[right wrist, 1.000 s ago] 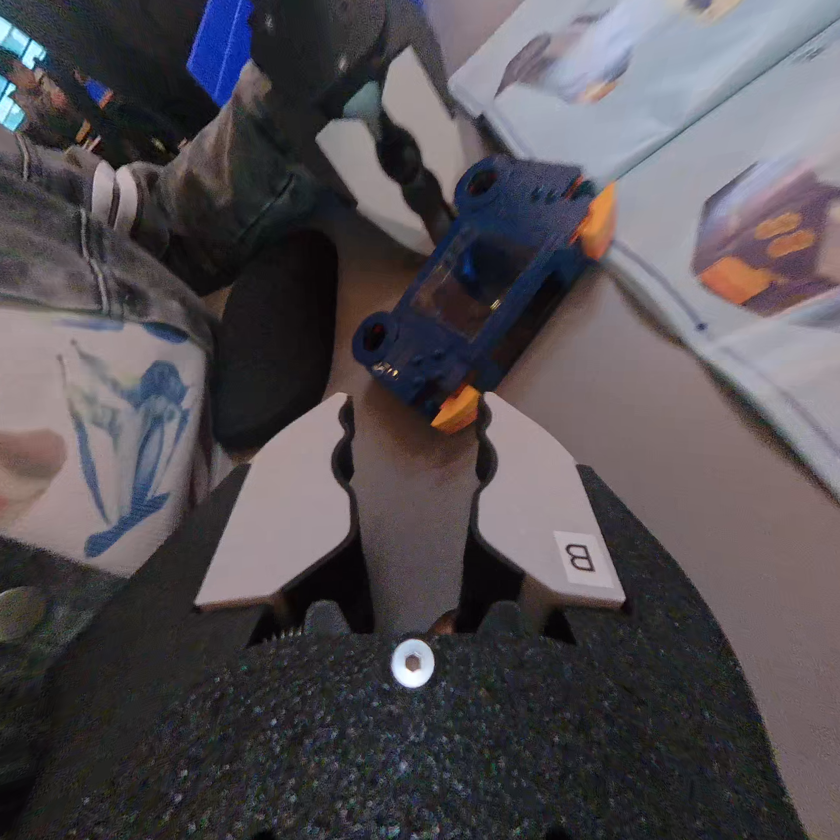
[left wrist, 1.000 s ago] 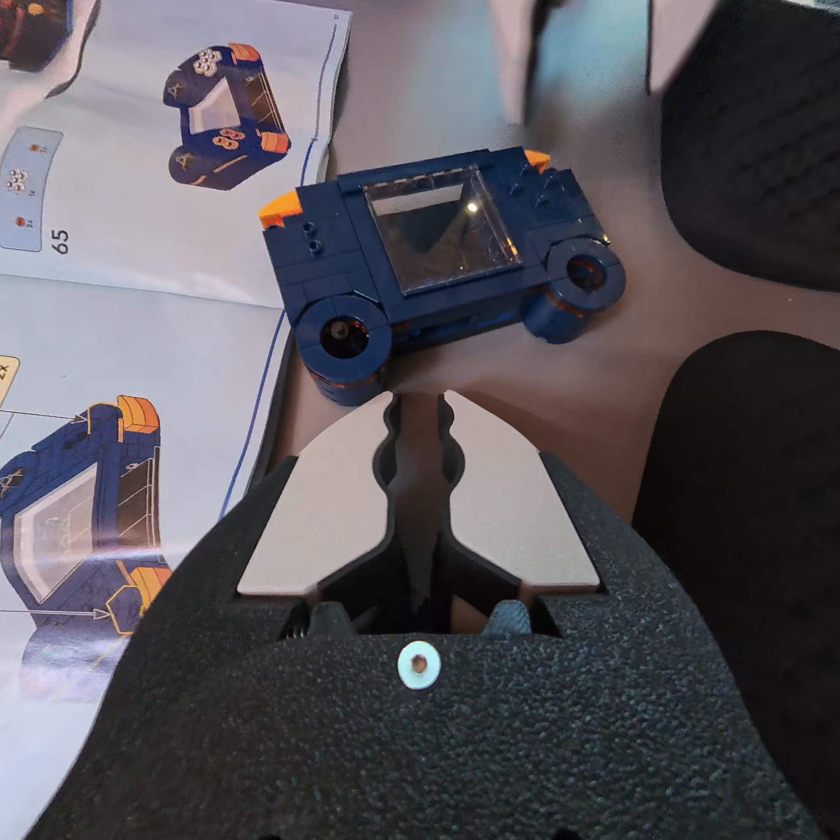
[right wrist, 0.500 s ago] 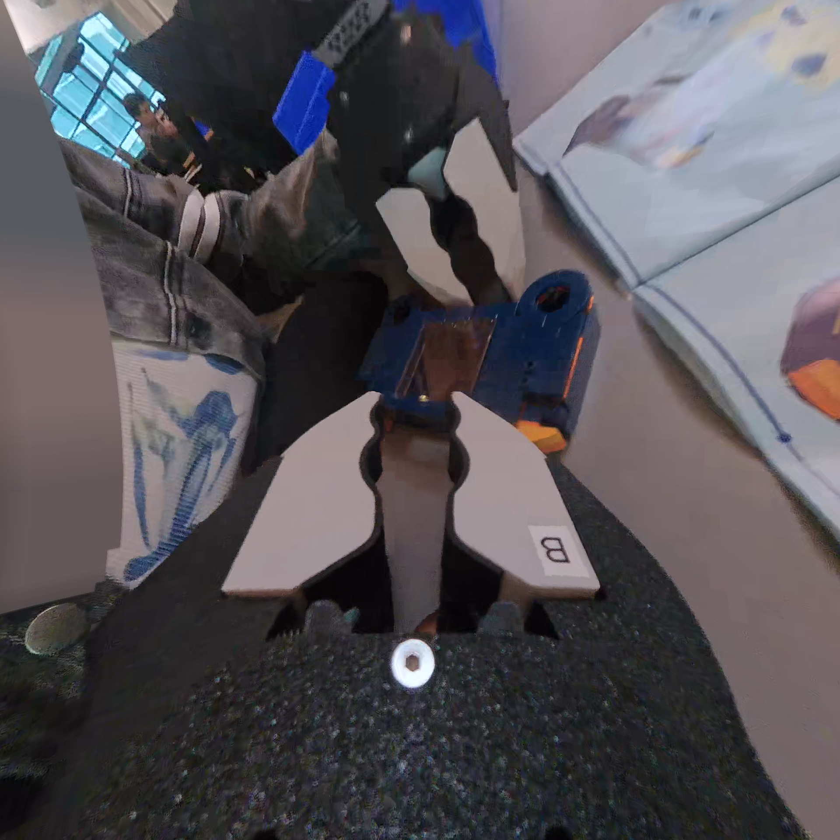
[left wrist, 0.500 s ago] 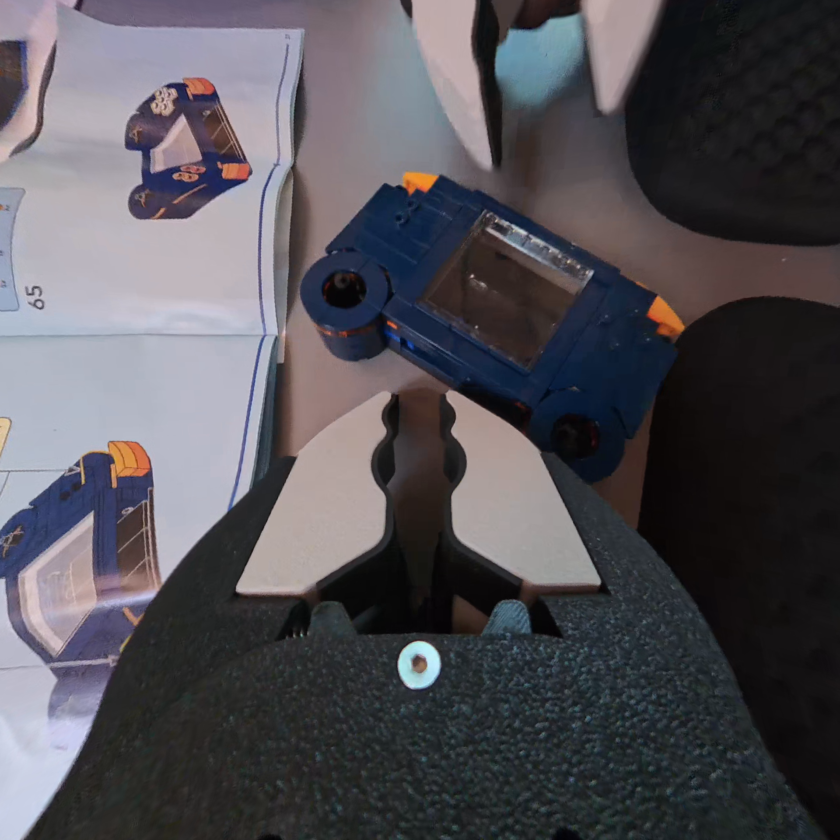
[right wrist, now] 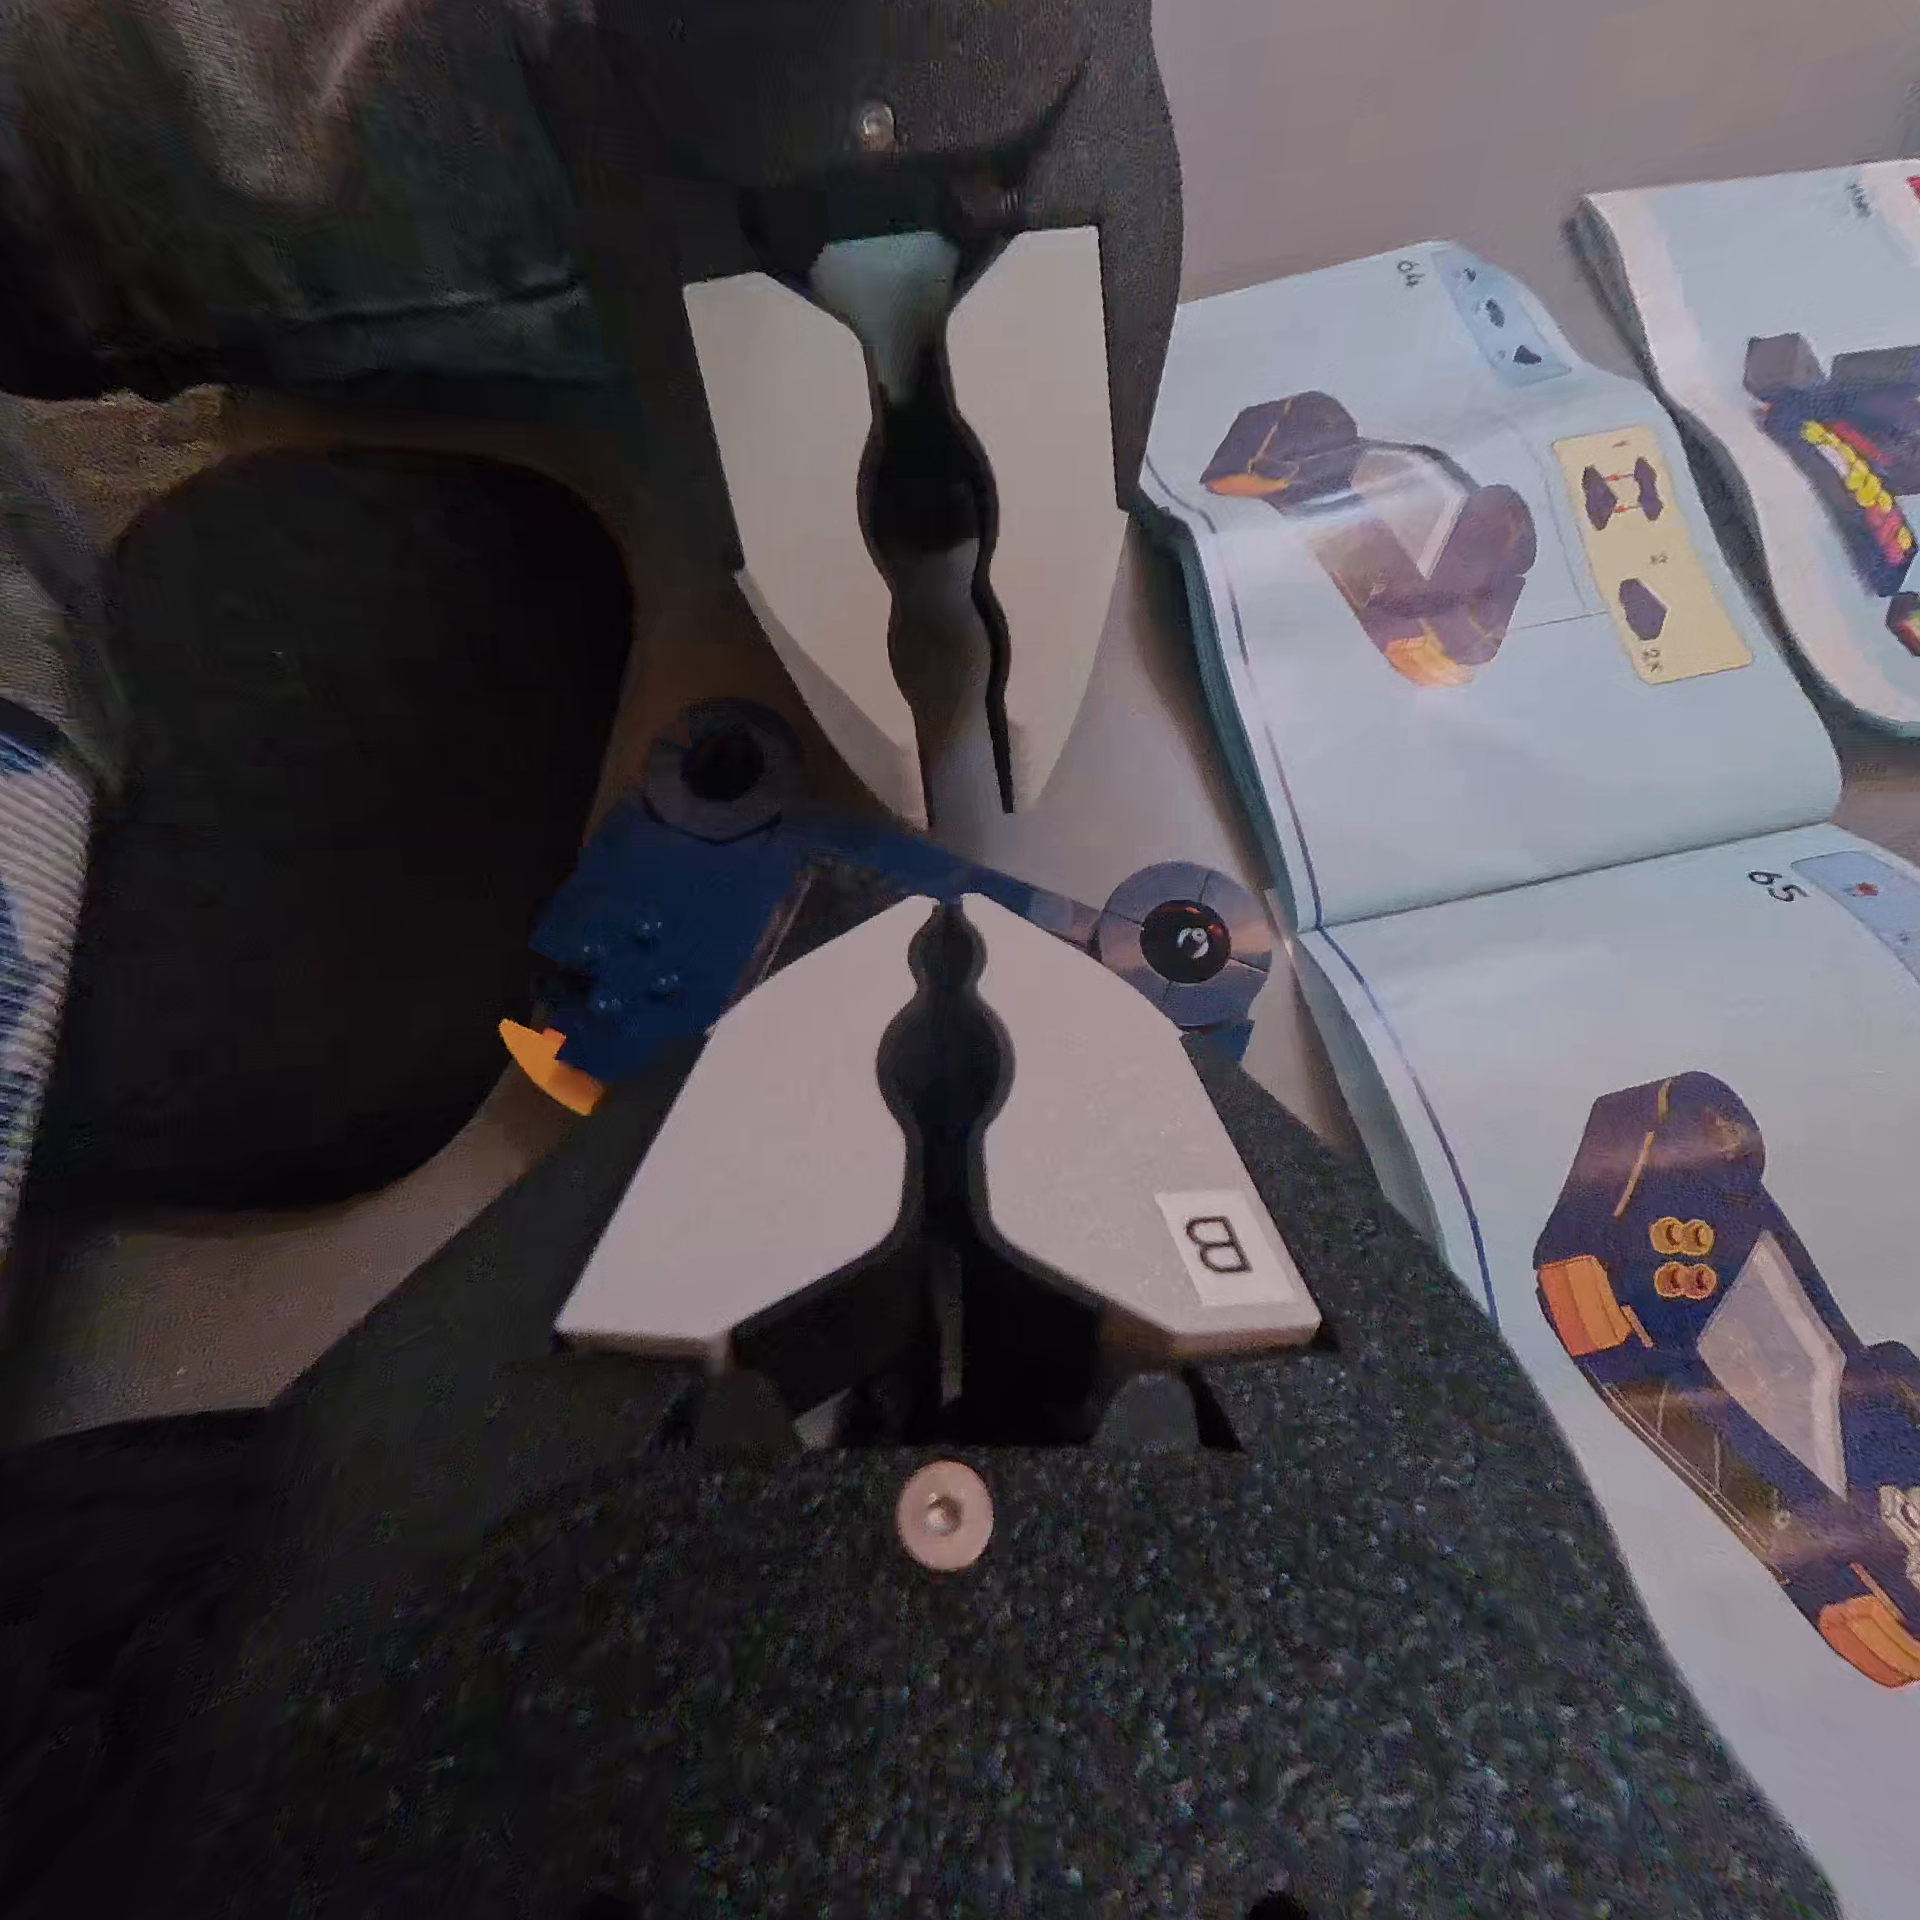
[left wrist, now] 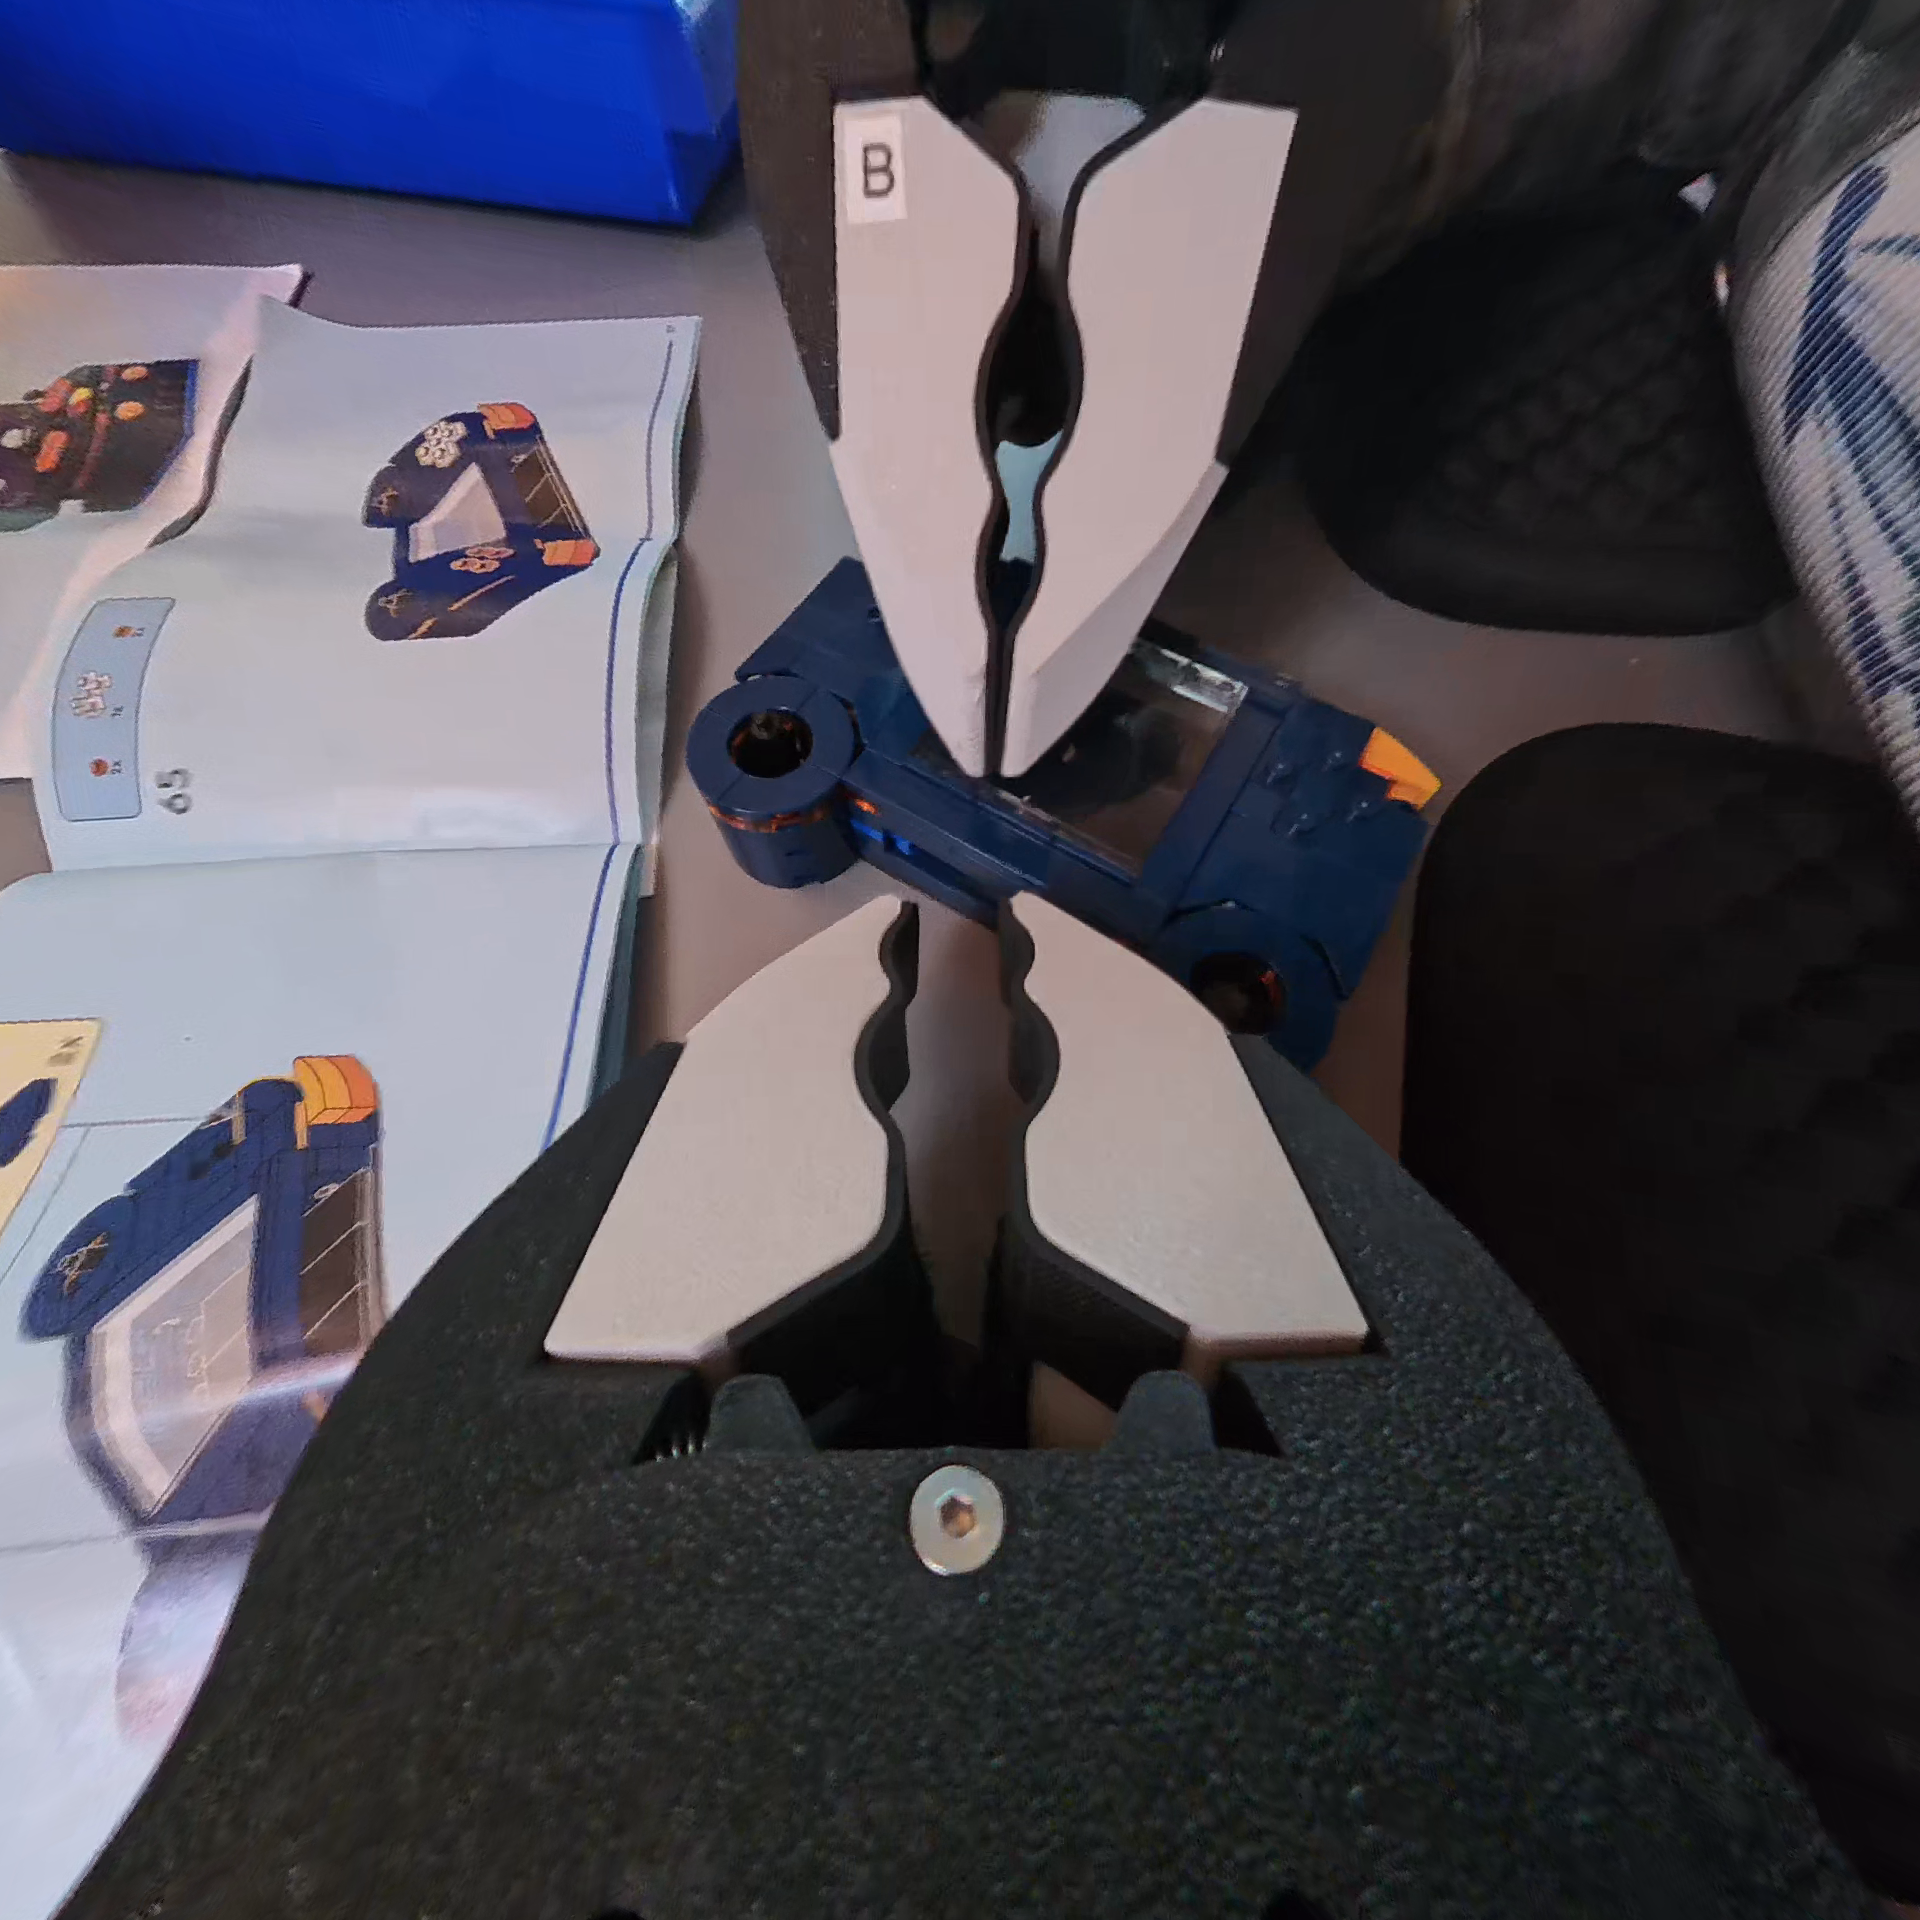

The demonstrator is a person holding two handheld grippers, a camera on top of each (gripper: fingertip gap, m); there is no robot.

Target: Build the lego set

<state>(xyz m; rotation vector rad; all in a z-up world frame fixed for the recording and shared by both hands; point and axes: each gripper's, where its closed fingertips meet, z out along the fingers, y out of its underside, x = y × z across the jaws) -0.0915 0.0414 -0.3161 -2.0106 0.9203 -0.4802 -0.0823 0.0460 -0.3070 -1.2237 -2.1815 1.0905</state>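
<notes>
Left gripper point(left wrist: 956, 914) at 6 o'clock, jaws slightly parted, tips just short of the dark blue Lego vehicle point(left wrist: 1195, 831) lying on the grey surface point(left wrist: 727, 239). Right gripper point(left wrist: 992, 769) drops in from 12 o'clock, pressed together, tips on the clear windscreen point(left wrist: 1153, 769). Instruction booklet point(left wrist: 312, 644) open at 9 o'clock, blue bin point(left wrist: 364, 94) beyond

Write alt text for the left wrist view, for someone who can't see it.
Two tongs meet over a dark blue lego model on a grey table: the right tongs, shut, press their tips on its clear window, the left tongs sit slightly parted at its near edge. An open instruction booklet lies left.
</notes>
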